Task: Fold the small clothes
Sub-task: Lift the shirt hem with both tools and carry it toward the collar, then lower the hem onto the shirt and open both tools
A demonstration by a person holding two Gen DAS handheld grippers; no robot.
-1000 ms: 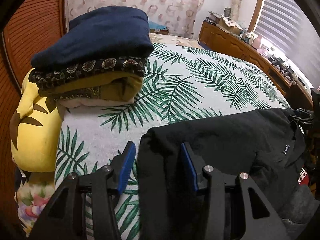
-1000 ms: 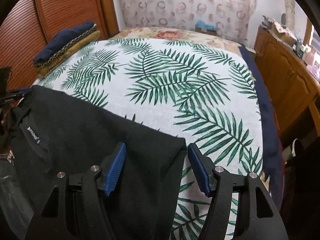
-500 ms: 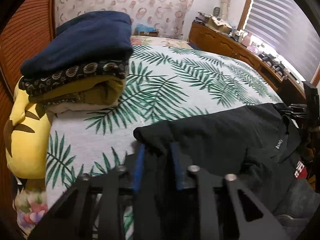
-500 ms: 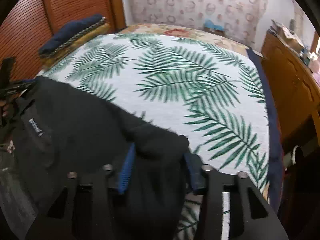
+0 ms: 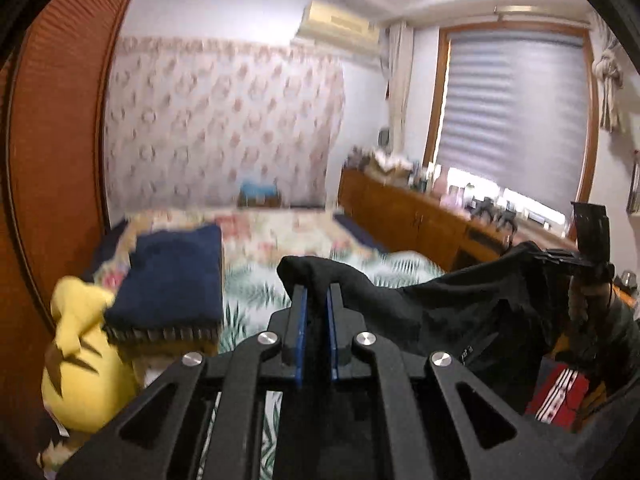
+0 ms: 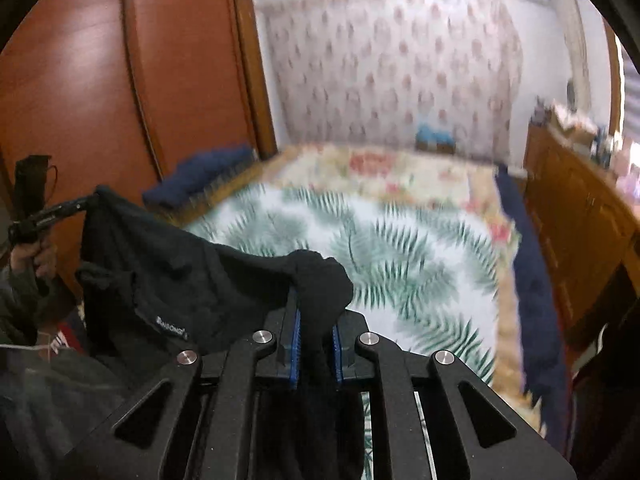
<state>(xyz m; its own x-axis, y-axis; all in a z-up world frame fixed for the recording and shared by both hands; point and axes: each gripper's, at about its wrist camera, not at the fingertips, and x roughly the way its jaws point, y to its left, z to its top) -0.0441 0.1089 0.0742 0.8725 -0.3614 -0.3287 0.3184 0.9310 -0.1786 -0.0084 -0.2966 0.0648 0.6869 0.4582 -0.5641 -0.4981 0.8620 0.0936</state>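
Beyond our fingers lies a bedroom: a bed (image 6: 400, 248) with a white spread printed in green palm leaves fills the ground ahead of both grippers, blurred in both views. Reddish wooden wardrobe doors (image 6: 120, 80) stand far out to the left of our right fingers, and patterned pink wallpaper (image 5: 224, 120) covers the wall past the fingertips. Ahead and to the right of our left fingers we see a window with a grey blind (image 5: 516, 116) and a long wooden sideboard (image 5: 408, 220) crowded with small things too blurred to name.

Next in size is the black garment (image 5: 460, 312). It hangs in the air between our two grippers, above the near part of the bed, its upper edge sagging between them. A small white label (image 6: 171, 325) shows on it, left of our right fingers; we cannot read the lettering.

Left of our left fingers sits a stack of folded clothes (image 5: 172, 280) with a navy piece on top, and lower left of that a yellow plush toy (image 5: 80, 368).

Our left gripper (image 5: 316, 308) is clenched on one corner of the black garment, blue pads (image 5: 301, 320) pressed close with cloth bunched over the tips. Our right gripper (image 6: 314, 320) grasps the other corner likewise, fabric draped over its fingers.
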